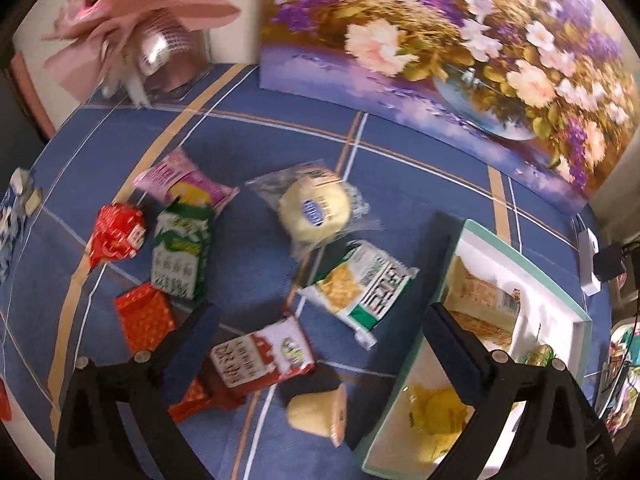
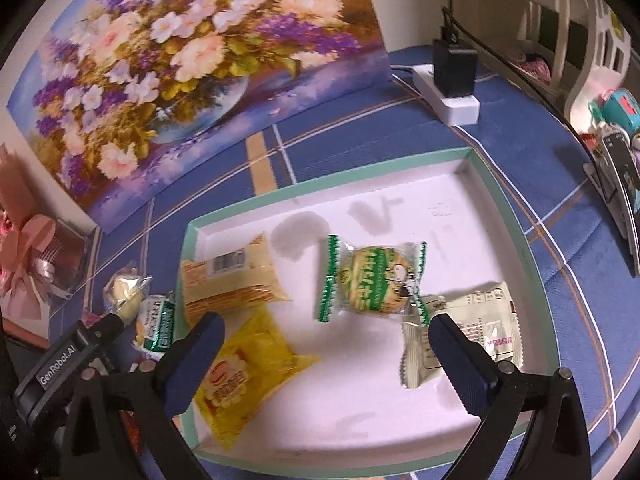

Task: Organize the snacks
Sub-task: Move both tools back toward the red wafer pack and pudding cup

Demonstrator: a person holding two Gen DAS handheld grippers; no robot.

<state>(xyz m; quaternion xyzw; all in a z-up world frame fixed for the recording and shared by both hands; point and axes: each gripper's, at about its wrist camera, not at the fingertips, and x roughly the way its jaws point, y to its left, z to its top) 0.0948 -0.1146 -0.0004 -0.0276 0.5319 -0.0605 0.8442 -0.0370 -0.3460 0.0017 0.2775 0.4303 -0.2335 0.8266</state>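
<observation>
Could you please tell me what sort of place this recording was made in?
Probably a home, at a table with a blue plaid tablecloth: a floral painting leans on the wall, a ribboned gift box stands nearby, and a power strip lies on the table.

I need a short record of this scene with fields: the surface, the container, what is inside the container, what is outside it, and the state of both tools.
surface: blue checked tablecloth
container: shallow white cardboard box with mint-green rim
inside: yellow plastic snack bag, round biscuit in green-edged clear wrapper, pale green foil packet, orange-and-cream wrapped cake
outside: round cream bun in clear wrapper, red foil packets, small pudding cup
left tool: open, empty
right tool: open, empty, over the box
</observation>
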